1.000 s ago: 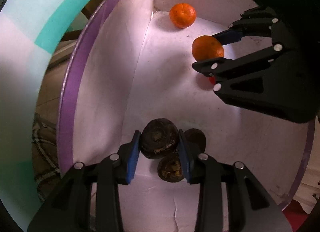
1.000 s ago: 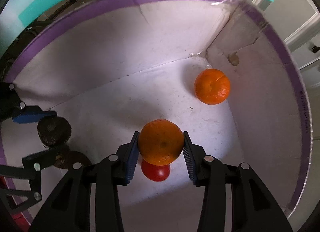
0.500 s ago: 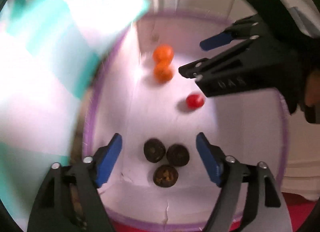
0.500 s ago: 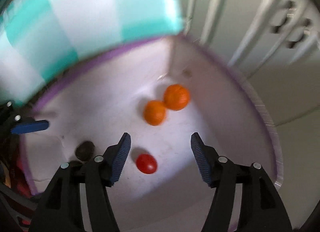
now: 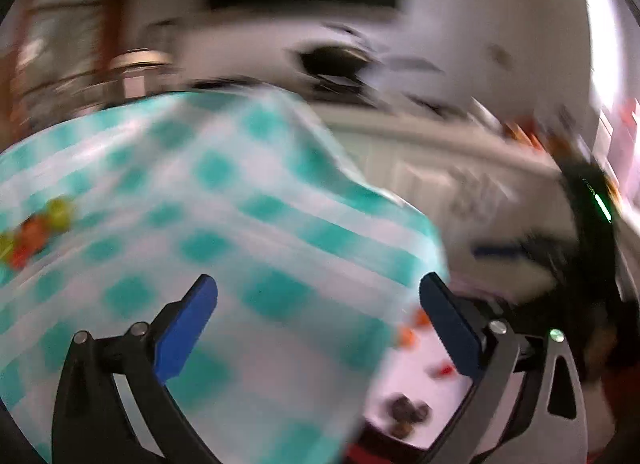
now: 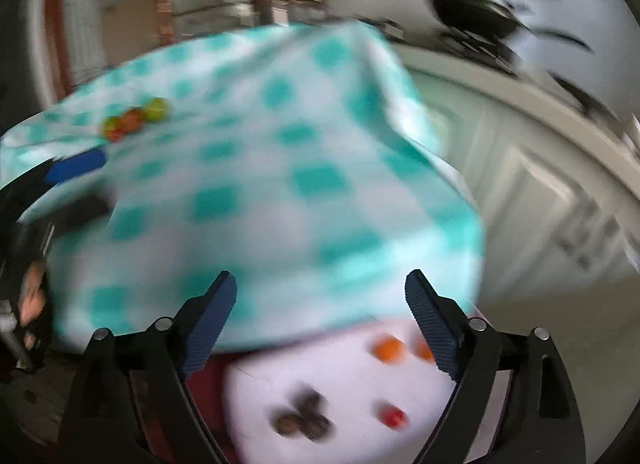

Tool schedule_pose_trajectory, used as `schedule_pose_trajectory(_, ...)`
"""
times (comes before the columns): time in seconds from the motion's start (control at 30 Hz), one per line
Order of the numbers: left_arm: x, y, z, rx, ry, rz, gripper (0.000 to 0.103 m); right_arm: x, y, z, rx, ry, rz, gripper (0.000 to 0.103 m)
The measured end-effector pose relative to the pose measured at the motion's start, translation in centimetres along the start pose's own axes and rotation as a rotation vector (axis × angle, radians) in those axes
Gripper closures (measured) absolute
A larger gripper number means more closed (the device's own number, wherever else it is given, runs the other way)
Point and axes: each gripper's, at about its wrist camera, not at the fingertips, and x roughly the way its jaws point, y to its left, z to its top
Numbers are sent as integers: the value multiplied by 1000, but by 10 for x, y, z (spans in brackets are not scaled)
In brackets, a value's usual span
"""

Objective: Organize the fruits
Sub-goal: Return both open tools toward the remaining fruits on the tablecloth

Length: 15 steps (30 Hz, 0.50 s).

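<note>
Lifted out of the white box since a second ago, fruit released. Left wrist view: left gripper (image 5: pixel 318 306) jaws wide and opening, nothing between; blurred box (image 5: pixel 416 380) low right with dark fruits (image 5: pixel 406 414); checked cloth (image 5: pixel 192 200) on bench. Right wrist view: right gripper (image 6: pixel 320 304) jaws wide, opening, empty; oranges (image 6: pixel 386 348), red fruit (image 6: pixel 392 416) in box.

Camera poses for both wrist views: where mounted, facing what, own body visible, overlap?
Left wrist: on the left hand-held gripper, angled down over checked cloth; jaws opening, empty; right hand-held gripper at right edge.
Right wrist: on the right hand-held gripper, facing the same cloth; jaws opening, empty.
Shared: cloth, white box, oranges, dark fruits.
</note>
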Motion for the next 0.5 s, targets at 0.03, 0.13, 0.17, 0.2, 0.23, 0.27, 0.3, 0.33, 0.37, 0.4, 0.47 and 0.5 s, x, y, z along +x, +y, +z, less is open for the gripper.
schedule_pose_trajectory(0.03, -9, 31, 5, -57, -20, 60, 2, 3, 17, 9, -22, -11, 23, 17)
schedule_pose_trajectory(0.13, -29, 114, 11, -221, -35, 250, 2, 23, 66, 31, -62, -4, 78, 16)
schedule_pose_trajectory(0.17, -32, 141, 10, -275, -38, 315, 2, 37, 84, 38, -77, 13, 94, 16)
schedule_pose_trajectory(0.2, -34, 161, 9, -314, -35, 367, 1, 51, 93, 42, -87, 22, 103, 16)
schedule_pose_trajectory(0.23, -38, 194, 6, -388, -28, 446, 2, 62, 109, 48, -101, 33, 111, 16)
schedule_pose_trajectory(0.27, -38, 215, 3, -431, -24, 482, 2, 71, 125, 53, -114, 41, 117, 16)
schedule_pose_trajectory(0.3, -44, 236, 0, -485, -17, 529, 2, 82, 139, 59, -130, 52, 124, 16)
schedule_pose_trajectory(0.33, -45, 266, -2, -561, -2, 595, 2, 86, 153, 60, -139, 58, 129, 16)
schedule_pose_trajectory(0.37, -44, 282, -4, -608, -1, 629, 2, 100, 165, 67, -153, 68, 139, 16)
schedule_pose_trajectory(0.4, -45, 297, -7, -648, -3, 656, 2, 115, 174, 72, -165, 76, 146, 16)
schedule_pose_trajectory(0.47, -47, 330, -10, -744, -6, 701, 2, 136, 192, 84, -186, 87, 149, 16)
schedule_pose_trajectory(0.5, -46, 338, -12, -768, -6, 703, 2, 145, 200, 92, -192, 91, 150, 16)
